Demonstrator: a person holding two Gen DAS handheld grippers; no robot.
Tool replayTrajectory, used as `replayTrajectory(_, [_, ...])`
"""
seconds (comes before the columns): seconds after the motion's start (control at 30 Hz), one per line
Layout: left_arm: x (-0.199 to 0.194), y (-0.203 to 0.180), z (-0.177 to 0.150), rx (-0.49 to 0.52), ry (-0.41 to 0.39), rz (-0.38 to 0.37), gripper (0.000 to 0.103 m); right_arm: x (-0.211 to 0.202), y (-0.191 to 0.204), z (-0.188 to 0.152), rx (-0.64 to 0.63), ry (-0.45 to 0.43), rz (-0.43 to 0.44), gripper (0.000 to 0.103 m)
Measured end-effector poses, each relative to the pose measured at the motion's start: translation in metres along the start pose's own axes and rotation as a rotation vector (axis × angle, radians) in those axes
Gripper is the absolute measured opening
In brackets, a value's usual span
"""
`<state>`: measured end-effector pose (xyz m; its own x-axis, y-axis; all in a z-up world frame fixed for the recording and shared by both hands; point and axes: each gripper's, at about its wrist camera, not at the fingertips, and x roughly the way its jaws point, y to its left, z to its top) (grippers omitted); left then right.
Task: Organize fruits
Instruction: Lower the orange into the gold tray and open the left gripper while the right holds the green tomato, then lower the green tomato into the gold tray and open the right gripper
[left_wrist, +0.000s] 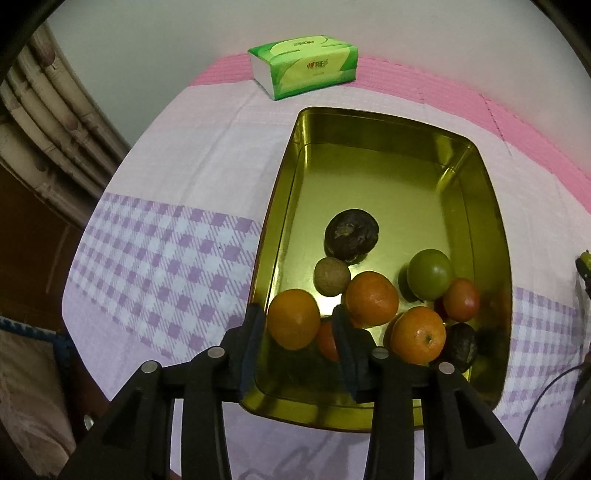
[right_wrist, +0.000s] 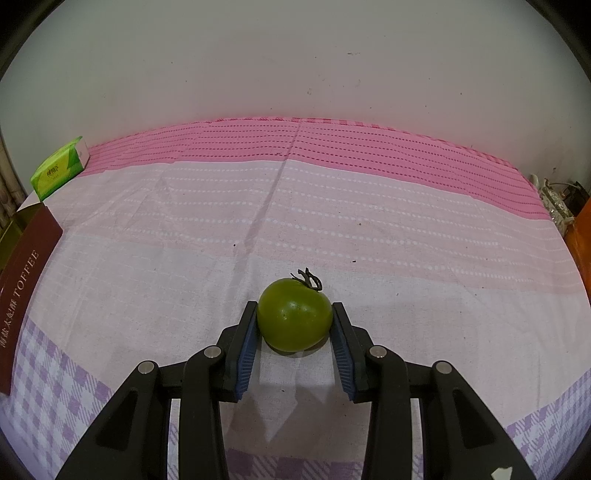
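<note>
Here the right claw (right_wrist: 294, 326) grips a green tomato (right_wrist: 294, 319) side to side above the cloth-covered worktop (right_wrist: 332, 229), stem pointing away. The tin (right_wrist: 31, 236) lies well to its left; there the left claw (left_wrist: 295, 325) stands slightly apart around an orange (left_wrist: 293, 323).

The left gripper's right finger (left_wrist: 341, 332) hides most of one small orange fruit (left_wrist: 327, 339). The dark fruit (left_wrist: 460, 345) in the tin's shadowed corner is unclear. The picture's left edge cuts the toffee box (right_wrist: 26, 284).
</note>
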<state>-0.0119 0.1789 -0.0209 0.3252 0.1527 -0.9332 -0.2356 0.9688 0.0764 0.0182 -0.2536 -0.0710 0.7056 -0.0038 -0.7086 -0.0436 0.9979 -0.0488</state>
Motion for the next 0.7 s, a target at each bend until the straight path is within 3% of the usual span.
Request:
replayTrajectory(0.37, [-0.035,0.002,-0.009,0.021,-0.124,-0.019,0.055,0.0,0.0,0.0,-0.004,0.0,-0.002,0.036])
replayTrajectory(0.7, [-0.051,0.026,-0.025,-0.033,-0.163,-0.014,0.057,0.0,0.006,0.002,0.007,0.003,-0.024,0.035])
